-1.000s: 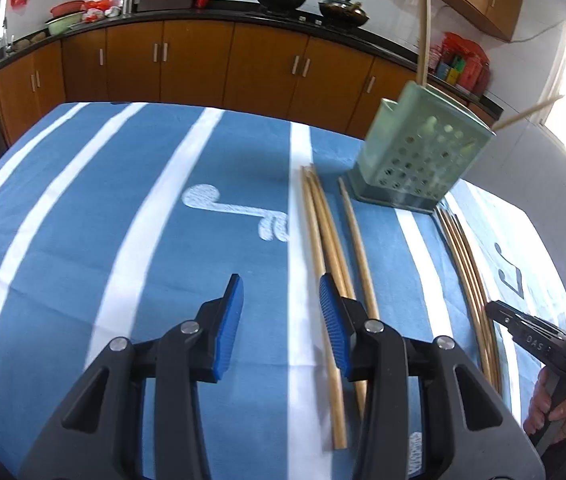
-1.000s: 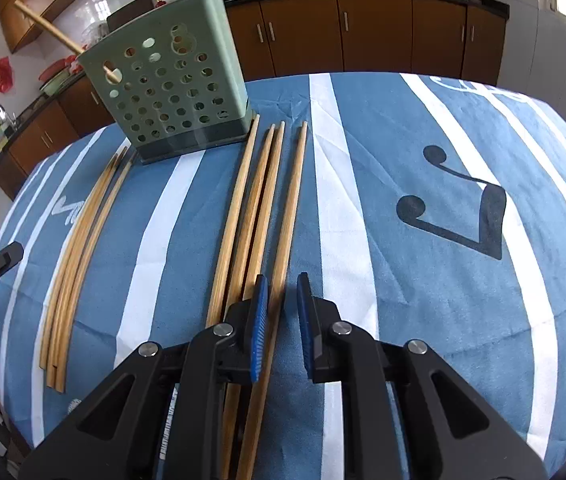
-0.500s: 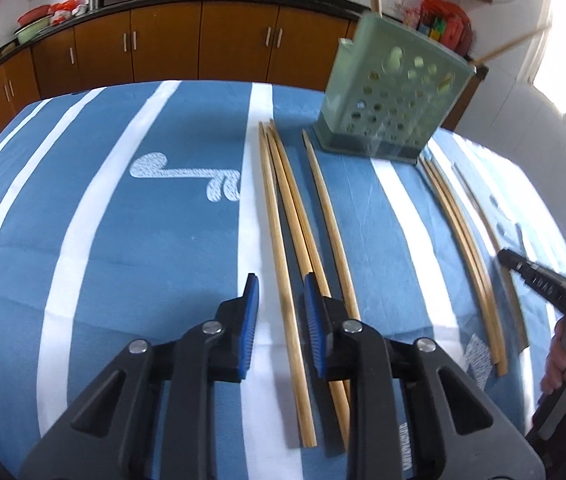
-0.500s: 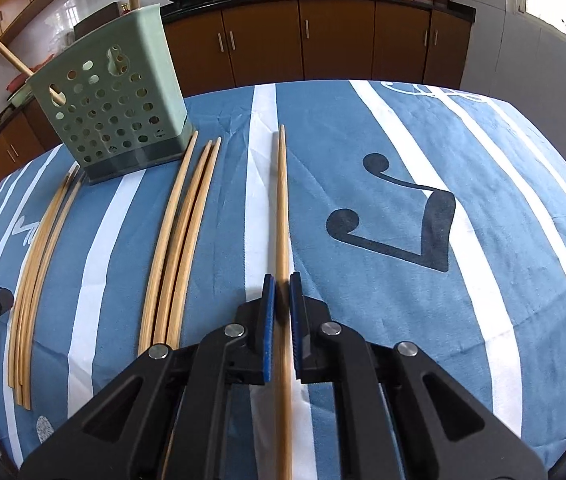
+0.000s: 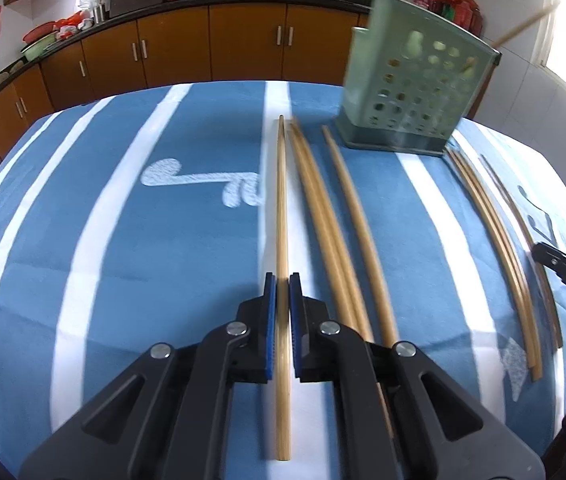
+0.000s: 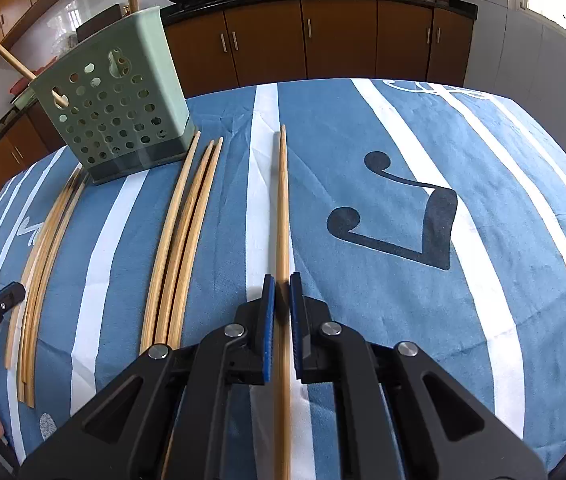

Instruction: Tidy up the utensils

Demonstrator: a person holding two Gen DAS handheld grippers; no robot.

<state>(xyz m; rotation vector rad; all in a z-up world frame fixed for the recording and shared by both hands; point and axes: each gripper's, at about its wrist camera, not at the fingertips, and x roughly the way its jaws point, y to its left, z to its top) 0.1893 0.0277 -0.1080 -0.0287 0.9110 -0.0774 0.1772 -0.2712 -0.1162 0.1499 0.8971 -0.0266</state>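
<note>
Left tongs point(image 5: 282, 282) closed on chopstick point(image 5: 282, 208); right chopstick point(image 6: 282, 208) lifted.

Looking forward low and close over the striped blue tablecloth point(image 5: 163, 264) from each gripper's wrist, both facing the brown kitchen cabinets point(image 6: 339, 36), sharing the green perforated holder point(image 5: 415, 84) and loose chopsticks point(image 6: 187, 232) from opposite sides.

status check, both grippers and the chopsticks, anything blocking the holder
Left gripper shut on a chopstick; right gripper shut on another chopstick. Green holder upright ahead, path unobstructed. Loose chopsticks remain on the cloth.
</note>
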